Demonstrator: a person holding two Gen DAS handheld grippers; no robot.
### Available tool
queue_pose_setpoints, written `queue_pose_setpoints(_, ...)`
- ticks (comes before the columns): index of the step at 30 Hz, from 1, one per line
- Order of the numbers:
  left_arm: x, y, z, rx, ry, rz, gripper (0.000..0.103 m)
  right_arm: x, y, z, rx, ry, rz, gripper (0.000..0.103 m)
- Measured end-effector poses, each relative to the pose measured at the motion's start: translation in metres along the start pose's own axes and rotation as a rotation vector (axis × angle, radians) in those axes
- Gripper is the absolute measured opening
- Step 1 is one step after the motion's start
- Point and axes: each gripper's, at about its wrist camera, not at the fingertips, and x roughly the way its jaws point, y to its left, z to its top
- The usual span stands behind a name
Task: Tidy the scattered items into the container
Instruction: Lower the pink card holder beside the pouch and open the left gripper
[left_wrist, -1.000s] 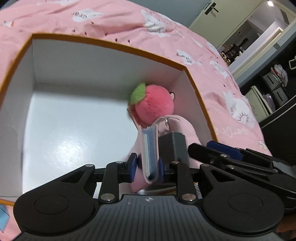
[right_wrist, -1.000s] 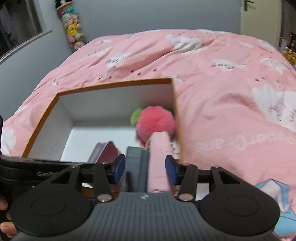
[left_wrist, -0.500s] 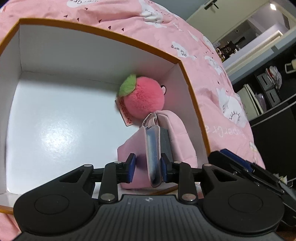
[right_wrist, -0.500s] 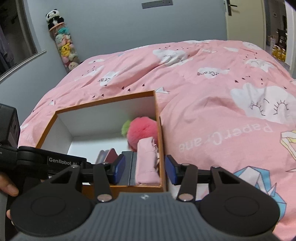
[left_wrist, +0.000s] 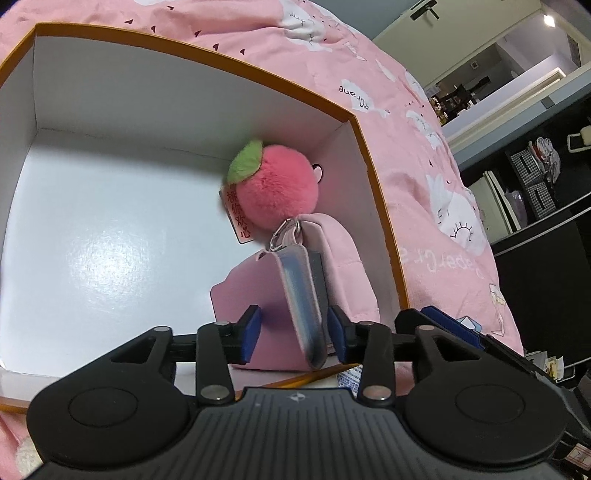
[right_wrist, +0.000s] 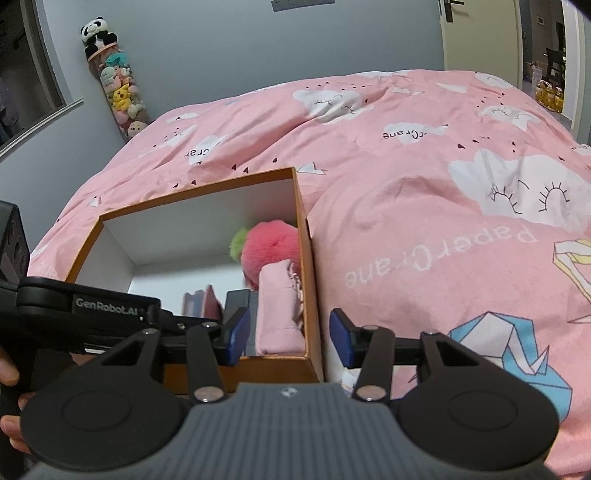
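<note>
Since the wallet (left_wrist: 303, 295) already stands on edge inside the box (left_wrist: 184, 40), I read my left gripper (left_wrist: 293, 332) as letting it go: its jaws have just been opening, the wallet sits between them, the left pad (left_wrist: 249, 332) is clearly off it, and the right pad looks at most to brush its grey edge, so I call that grip released. The wallet leans toward the box's right wall, propped against a pink pouch (left_wrist: 343, 258) behind it, which is probably why it stays up without my hold. Clipped at its top by a metal ring (left_wrist: 282, 232) is a pink pompom (left_wrist: 275, 184) with a green leaf, resting deep in the far right corner; tucking the bulky end there keeps the white floor to the left free for more items. Moving right, the box wall runs between that cluster and my right gripper (right_wrist: 288, 338), which hangs over the near right corner with its jaws apart and nothing in them; the orange rim passes under the gap rather than being pinched. I judge it is standing by, clear of the drop. Beyond it lies only the pink duvet (right_wrist: 443, 221), and I can see no further scattered item there from either camera.
</note>
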Motion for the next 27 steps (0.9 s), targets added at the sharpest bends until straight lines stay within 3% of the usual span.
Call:
queue_pose_setpoints(13,-0.006,-0.003,0.0,0.044,-0.021,0.016,0.059,-0.003,-0.002,-0.002,0.009,-0.01,-0.001,0.051)
queue_pose_setpoints(27,-0.076,-0.021,-0.019,0.223,-0.215,0.076,0.059,-0.027,-0.007,-0.011,0.026,-0.021,0.036,0.052)
